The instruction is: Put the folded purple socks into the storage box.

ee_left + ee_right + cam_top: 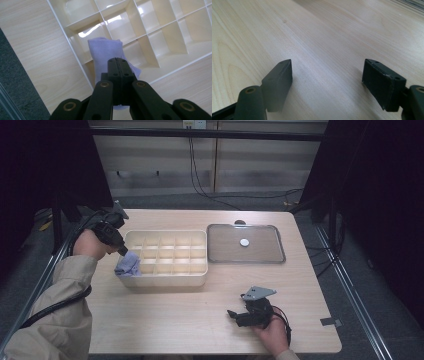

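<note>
The cloth [128, 265], a pale lilac piece, hangs at the left end of the tray [170, 279], left of centre in the high view, draped over the tray's near-left corner. In the left gripper view the cloth [105, 52] runs lengthwise up the middle of the frame, its free end pointing to the top and lying over the rim into a corner cell of the tray [172, 62]; its lower end passes under the jaws.

The left gripper [121, 251] comes in from the upper left and points down and to the right at the cloth. Its jaws are pressed together on the fabric, with no gap showing between them [117, 65].

The right gripper [232, 315] rests low on the table [175, 320], lower right of centre, well apart from the tray and pointing left. Its jaws stand wide apart [327, 75] with bare wood between them, holding nothing.

A clear lid [246, 243] lies flat just right of the tray.
</note>
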`<state>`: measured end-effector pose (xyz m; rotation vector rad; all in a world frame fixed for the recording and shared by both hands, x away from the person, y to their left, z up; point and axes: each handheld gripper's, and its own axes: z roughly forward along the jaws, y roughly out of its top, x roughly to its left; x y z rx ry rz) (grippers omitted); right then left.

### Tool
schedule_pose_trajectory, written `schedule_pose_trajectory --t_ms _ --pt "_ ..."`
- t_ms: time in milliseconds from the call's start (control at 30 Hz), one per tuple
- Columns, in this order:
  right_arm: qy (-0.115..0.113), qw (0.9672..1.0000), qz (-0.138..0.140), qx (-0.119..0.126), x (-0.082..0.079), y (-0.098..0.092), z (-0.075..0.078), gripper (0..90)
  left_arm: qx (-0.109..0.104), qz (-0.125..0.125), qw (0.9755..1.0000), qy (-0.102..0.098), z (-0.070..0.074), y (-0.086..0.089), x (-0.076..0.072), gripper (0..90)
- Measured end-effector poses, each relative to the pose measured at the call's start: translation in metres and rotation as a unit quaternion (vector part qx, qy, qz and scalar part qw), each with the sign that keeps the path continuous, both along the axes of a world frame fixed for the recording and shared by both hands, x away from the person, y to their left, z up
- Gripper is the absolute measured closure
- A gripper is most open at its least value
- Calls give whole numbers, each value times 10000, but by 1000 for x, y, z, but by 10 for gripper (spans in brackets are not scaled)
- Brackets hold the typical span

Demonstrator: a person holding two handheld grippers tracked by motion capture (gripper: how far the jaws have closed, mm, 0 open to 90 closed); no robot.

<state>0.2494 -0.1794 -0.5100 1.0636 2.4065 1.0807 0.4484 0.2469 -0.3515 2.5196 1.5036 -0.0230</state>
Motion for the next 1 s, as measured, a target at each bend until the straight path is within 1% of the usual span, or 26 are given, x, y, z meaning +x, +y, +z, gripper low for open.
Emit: schedule_pose_trajectory --t_ms 267,333,367,500,633,700,833,933,967,1000 --pt "10 10000 -6 5 0 0 0 239 -13 66 10000 -19 -8 -1 1 900" --pt "12 10000 -7 6 0 0 0 239 -3 29 10000 24 -11 -1 2 900" --pt "7 10000 -3 4 0 0 0 239 4 51 10000 27 -12 -1 2 900" --pt "10 10000 -5 4 0 0 0 239 34 74 9999 -77 -15 0 3 900" --pt "17 10000 -4 6 0 0 0 239 47 44 9999 -109 -17 1 4 898" --pt "22 10000 -6 6 0 0 0 239 11 81 9999 -123 -21 0 4 893" --pt "28 10000 -12 10 0 0 0 239 10 38 10000 -49 -26 -1 5 878" --pt "23 10000 -7 7 0 0 0 239 96 -16 9999 75 -35 -2 5 879" --pt "23 10000 -7 7 0 0 0 239 96 -16 9999 75 -35 -2 5 881" --pt "28 10000 -13 9 0 0 0 239 98 -15 9998 160 -41 -2 4 885"
